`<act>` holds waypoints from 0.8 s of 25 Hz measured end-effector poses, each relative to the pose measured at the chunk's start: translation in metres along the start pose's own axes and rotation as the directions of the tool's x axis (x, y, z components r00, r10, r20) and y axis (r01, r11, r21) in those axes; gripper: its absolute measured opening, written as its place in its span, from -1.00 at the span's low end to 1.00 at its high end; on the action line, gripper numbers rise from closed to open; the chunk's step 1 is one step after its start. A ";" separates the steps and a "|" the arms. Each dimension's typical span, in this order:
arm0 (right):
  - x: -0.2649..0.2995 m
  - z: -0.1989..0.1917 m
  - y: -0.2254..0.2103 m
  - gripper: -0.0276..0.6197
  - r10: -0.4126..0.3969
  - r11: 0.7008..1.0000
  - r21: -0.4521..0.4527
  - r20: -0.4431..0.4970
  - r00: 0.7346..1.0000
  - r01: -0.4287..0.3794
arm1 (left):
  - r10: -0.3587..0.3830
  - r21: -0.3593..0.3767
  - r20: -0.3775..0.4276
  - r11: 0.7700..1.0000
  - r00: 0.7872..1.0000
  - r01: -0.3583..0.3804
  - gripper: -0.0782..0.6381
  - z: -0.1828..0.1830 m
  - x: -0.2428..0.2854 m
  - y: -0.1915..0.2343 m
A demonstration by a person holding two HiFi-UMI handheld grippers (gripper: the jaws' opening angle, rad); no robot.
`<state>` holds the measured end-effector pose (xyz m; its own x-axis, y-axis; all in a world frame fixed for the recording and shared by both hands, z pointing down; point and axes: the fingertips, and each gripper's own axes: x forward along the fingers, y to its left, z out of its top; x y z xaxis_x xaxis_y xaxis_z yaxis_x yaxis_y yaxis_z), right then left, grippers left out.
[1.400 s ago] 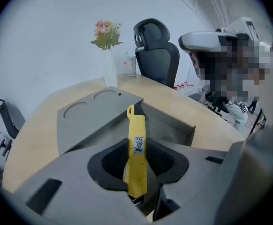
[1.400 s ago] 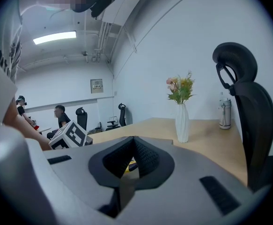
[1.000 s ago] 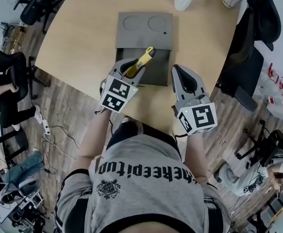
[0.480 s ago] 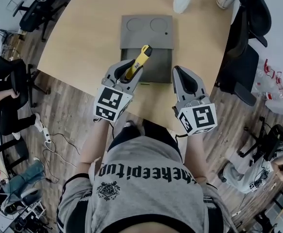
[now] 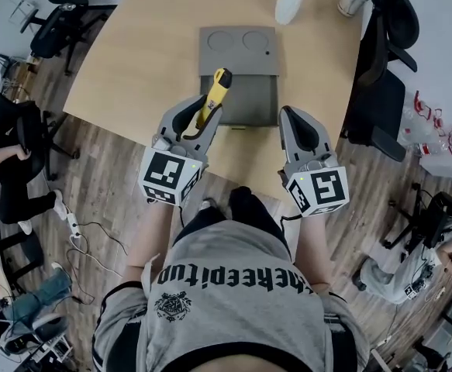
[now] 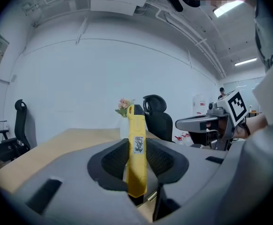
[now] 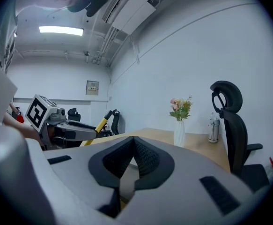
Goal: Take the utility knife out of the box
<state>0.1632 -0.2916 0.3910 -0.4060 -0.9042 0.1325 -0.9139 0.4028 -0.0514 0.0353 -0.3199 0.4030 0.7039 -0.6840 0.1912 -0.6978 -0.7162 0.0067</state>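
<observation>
A yellow utility knife (image 5: 213, 94) with a black tip is clamped in my left gripper (image 5: 200, 108), which is shut on its handle and holds it in the air over the near edge of the open grey box (image 5: 250, 101). In the left gripper view the knife (image 6: 136, 125) stands almost upright between the pads. My right gripper (image 5: 296, 124) is shut and empty, to the right of the box's front corner above the table (image 5: 132, 60). From the right gripper view, its jaws (image 7: 132, 143) meet at the tips, and the knife (image 7: 99, 125) shows at the left.
The box's lid (image 5: 235, 40) lies open toward the far side. A white vase (image 5: 288, 1) with flowers and a cup (image 5: 350, 0) stand at the table's far edge. Office chairs (image 5: 384, 60) ring the table; the person's body is close behind both grippers.
The left gripper has risen and drawn back toward the person with the knife, which has come up out of the box and tilted more upright. The right gripper shifted slightly.
</observation>
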 end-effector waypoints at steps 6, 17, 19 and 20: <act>-0.010 0.012 0.024 -0.90 0.005 0.999 -0.035 0.017 1.000 -0.005 | 0.000 -0.032 0.049 0.999 0.999 0.002 -0.43 0.009 -0.030 0.001; -0.031 0.028 0.071 -0.90 -0.019 0.997 -0.070 0.046 0.999 0.022 | -0.007 -0.045 0.144 0.999 0.990 0.013 -0.43 0.027 -0.085 0.003; -0.034 0.030 0.080 -0.90 -0.017 0.996 -0.084 0.046 0.999 0.021 | -0.010 -0.045 0.160 0.999 0.987 0.017 -0.43 0.030 -0.095 0.004; -0.035 0.030 0.084 -0.90 -0.019 0.996 -0.086 0.046 0.999 0.023 | -0.012 -0.045 0.168 0.999 0.986 0.019 -0.43 0.031 -0.100 0.004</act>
<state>0.1002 -0.2299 0.3521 -0.3882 -0.9174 0.0882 -0.9190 0.3924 0.0373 -0.0333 -0.2586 0.3533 0.7242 -0.6892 0.0237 -0.6893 -0.7224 0.0548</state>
